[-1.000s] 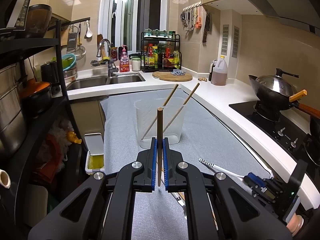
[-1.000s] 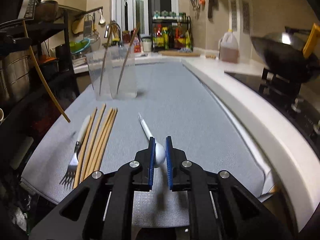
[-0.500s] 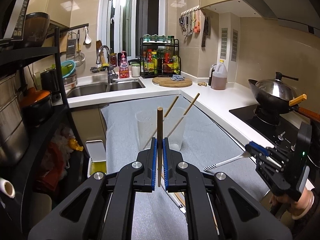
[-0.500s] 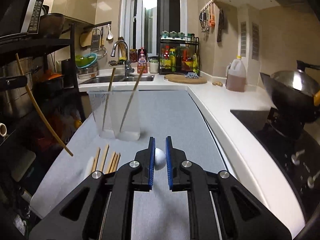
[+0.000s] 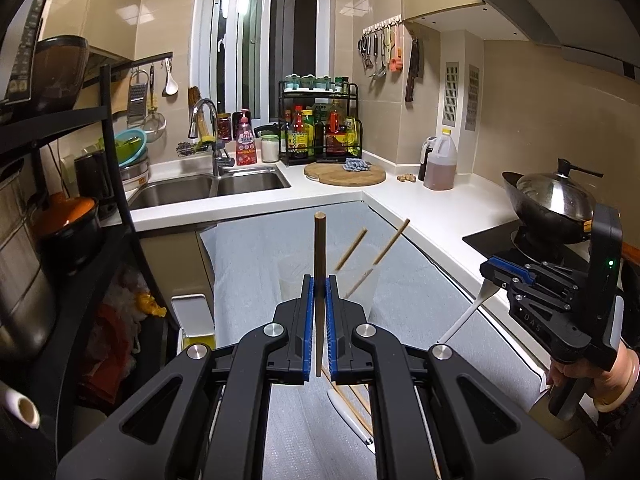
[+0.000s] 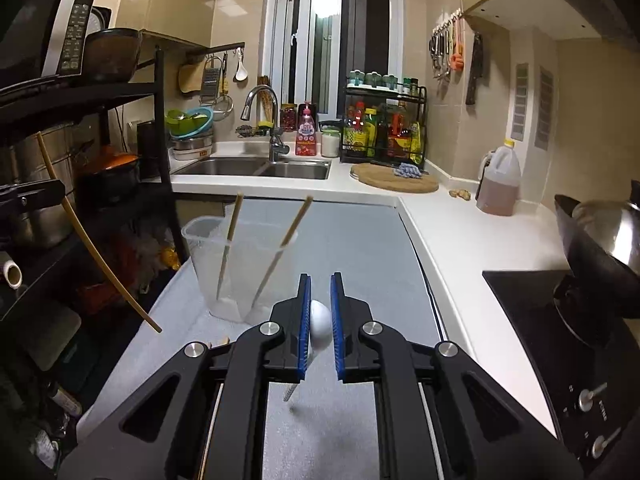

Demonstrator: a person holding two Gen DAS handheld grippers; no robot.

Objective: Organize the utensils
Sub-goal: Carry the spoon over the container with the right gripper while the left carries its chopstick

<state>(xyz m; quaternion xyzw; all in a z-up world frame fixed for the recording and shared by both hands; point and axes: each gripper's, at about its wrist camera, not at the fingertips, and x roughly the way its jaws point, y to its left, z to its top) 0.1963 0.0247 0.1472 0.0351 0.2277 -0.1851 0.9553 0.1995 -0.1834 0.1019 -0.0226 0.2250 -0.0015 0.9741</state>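
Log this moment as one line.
left hand-held gripper: shut on chopstick | right hand-held gripper: shut on white utensil | clear container: two chopsticks inside | both off the mat

A single brown wooden chopstick [image 5: 319, 264] stands upright, pinched between the blue pads of the left tool [image 5: 319, 296], its blunt end on top. A white-handled utensil [image 5: 472, 307], its far end hidden, slants down from the closed right tool [image 5: 493, 270], held above the bench [image 5: 424, 280]. In the right wrist view its rounded white handle end [image 6: 320, 324] sits between the pads. A clear plastic container [image 6: 240, 276] stands on the grey mat, with two chopsticks [image 6: 230, 240] leaning inside it. More chopsticks [image 5: 354, 400] lie flat on the mat, beside a white-handled piece [image 5: 352, 420].
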